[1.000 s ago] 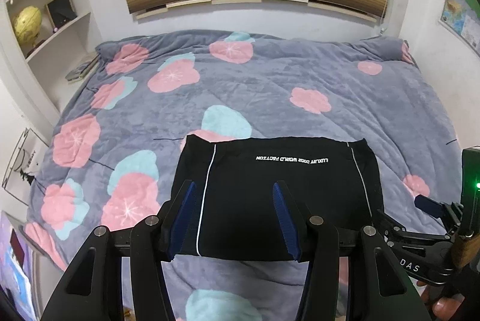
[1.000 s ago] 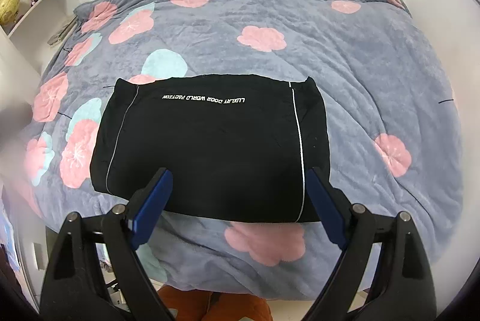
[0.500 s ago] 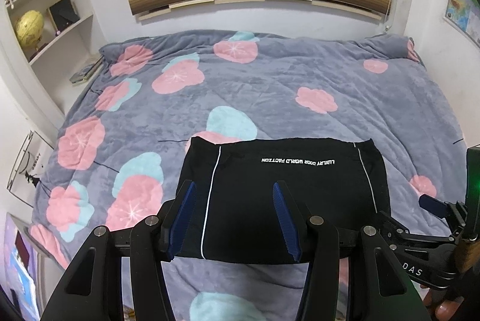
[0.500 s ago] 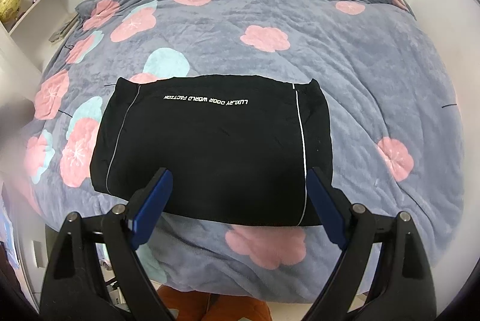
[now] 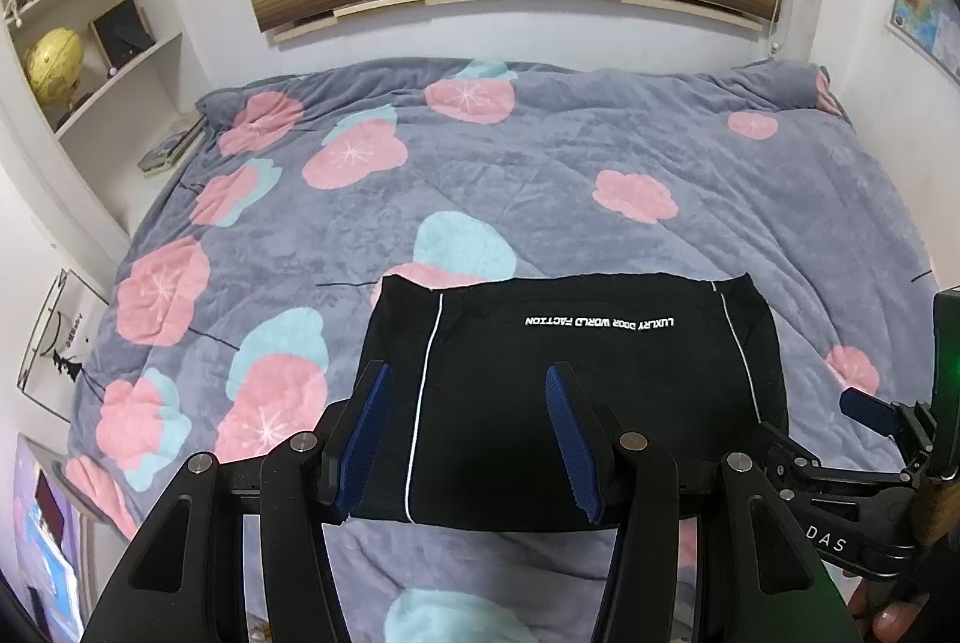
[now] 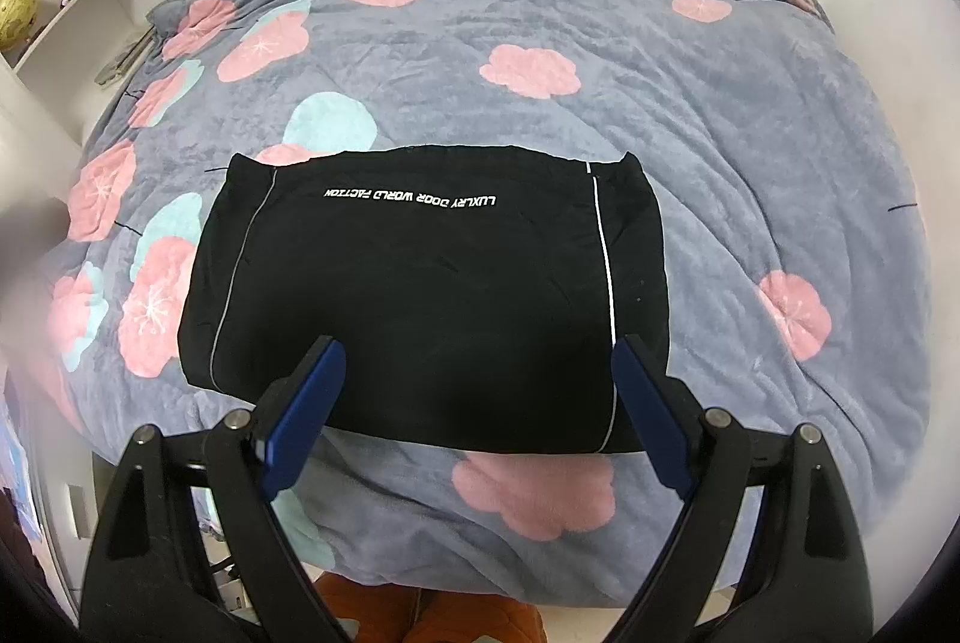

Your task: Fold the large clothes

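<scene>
- Bed (image 6: 750, 132): covered by a grey quilt with pink and teal flowers, it fills both views; nothing but the garment lies on it.
- Black garment (image 6: 432, 295): already folded to a compact rectangle, it rests flat near the bed's near edge, at 12 o'clock from both claws. Its long axis runs 9-to-3 across the views; white piping lines run 12-to-6 near each short end, and white lettering sits along the far edge.
- Left claw (image 5: 468, 433): jaws spread partway and empty, hanging above the garment's 9 o'clock half, with the left piping line between them.
- Right claw (image 6: 474, 403): jaws spread wide and empty, hanging above the near edge toward the 3 o'clock end; the right pad stands by the right piping line. It also shows at 4 o'clock in the left wrist view.
- Judgement: each claw is nearer its own end, so a further fold would likely bring one short end across the long axis; the task looks nearly complete.
- Shelves (image 5: 90, 60): at 10 o'clock, holding books and a globe (image 5: 54, 57), well apart from the work.
- Obstructions: none between claws and garment.
</scene>
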Tool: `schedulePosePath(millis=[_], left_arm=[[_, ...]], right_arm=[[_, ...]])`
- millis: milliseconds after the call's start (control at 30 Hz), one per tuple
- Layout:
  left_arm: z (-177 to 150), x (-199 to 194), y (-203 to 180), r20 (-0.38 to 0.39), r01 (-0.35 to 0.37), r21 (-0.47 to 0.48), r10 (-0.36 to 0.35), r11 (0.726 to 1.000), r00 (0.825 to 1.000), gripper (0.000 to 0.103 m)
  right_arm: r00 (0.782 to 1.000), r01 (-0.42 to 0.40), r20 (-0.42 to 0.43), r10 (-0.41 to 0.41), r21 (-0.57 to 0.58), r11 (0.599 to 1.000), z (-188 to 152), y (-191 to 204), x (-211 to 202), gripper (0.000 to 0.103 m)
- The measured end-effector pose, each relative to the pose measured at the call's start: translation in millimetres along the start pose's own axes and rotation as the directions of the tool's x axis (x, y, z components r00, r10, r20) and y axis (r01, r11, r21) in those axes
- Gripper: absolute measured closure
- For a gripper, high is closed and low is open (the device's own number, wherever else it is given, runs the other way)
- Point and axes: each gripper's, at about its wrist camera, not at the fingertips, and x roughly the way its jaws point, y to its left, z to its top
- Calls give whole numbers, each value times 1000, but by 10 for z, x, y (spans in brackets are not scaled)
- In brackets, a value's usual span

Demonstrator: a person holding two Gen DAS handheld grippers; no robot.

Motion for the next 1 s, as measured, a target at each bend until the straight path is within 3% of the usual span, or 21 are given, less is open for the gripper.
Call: schedulePosePath(millis=[1000], left_arm=[[94, 227, 206, -9, 10, 26, -10, 1000, 1000, 48]], right_arm=[[1000, 11, -15, -10, 31, 999, -1, 97, 67, 14]])
